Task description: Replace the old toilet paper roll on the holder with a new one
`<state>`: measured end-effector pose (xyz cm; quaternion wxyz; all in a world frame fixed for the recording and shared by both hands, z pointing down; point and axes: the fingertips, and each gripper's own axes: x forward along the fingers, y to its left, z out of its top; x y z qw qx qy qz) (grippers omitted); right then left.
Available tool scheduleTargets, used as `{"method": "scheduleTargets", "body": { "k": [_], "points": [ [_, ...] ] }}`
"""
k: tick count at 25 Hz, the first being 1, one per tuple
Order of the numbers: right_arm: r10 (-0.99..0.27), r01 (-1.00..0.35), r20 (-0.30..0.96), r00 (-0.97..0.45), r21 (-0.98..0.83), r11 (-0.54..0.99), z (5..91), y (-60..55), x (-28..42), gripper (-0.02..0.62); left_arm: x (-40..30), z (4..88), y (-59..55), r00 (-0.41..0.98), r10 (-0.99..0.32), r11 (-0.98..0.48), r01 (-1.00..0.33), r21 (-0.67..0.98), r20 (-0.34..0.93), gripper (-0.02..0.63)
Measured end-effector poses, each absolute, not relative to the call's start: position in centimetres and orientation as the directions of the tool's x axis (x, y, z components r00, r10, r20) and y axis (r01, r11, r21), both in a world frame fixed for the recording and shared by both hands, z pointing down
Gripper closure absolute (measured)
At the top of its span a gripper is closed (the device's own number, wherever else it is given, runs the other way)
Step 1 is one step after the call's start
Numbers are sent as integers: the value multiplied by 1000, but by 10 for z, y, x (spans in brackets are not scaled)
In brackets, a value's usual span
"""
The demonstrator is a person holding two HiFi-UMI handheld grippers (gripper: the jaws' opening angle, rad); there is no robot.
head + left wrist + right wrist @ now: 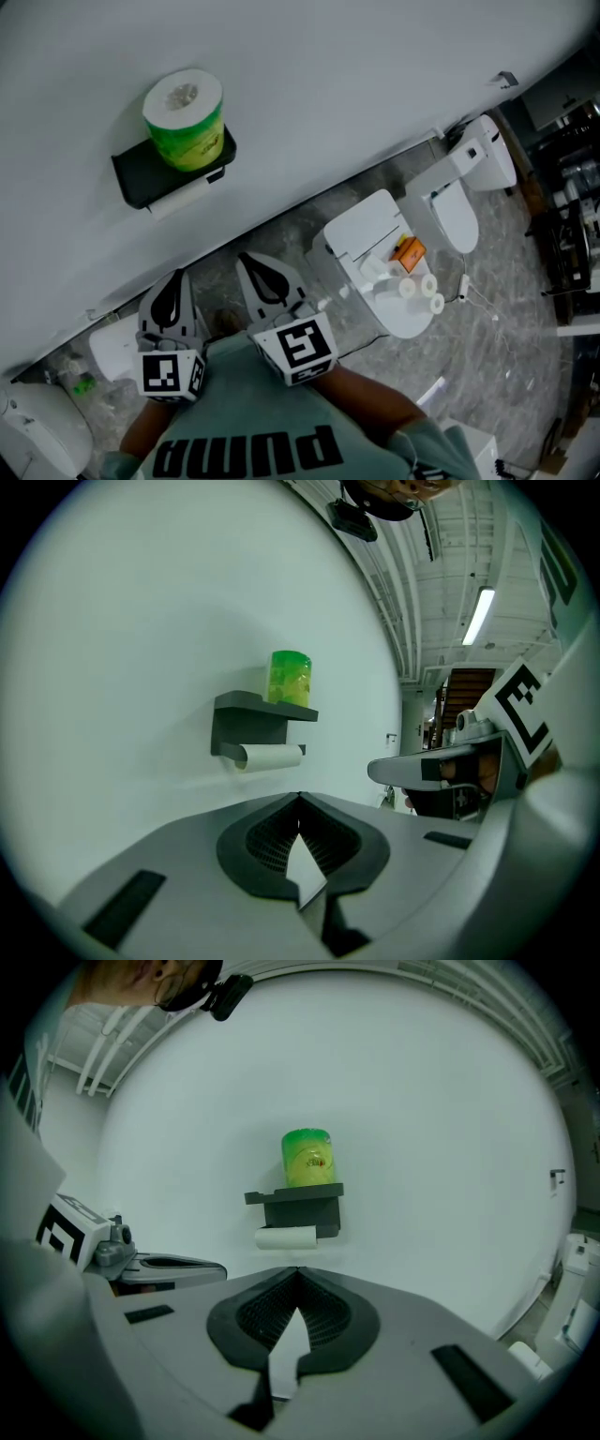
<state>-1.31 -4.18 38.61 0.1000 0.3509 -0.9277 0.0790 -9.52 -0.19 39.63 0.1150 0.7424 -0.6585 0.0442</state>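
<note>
A black wall holder carries a new roll in green wrap upright on its shelf. The old roll, a thin white tube, hangs under the shelf. Both grippers hover side by side below the holder and apart from it, pointing at the wall. My left gripper is shut and empty, and so is my right gripper. In the left gripper view the holder, green roll and old roll lie beyond the joined jaw tips. The right gripper view shows the same green roll and old roll straight beyond its tips.
A white toilet stands to the right, with an orange box and small white rolls on its lid. A second toilet is farther right and another white fixture at bottom left. The floor is grey marble.
</note>
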Motion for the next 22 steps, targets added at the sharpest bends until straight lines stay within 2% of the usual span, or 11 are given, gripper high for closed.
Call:
{"method": "scheduleTargets", "body": {
  "k": [10,22],
  "points": [
    [-618,-648,245,-747,-62,759,382,-40,-36,592,-118,400,1,112,-972,-83,-986,142,205,603],
    [-511,-554,231,-828,-195,810,392,-72,-60,592,-134,402,-19,14,-961,10,-996,87,275,603]
  ]
}}
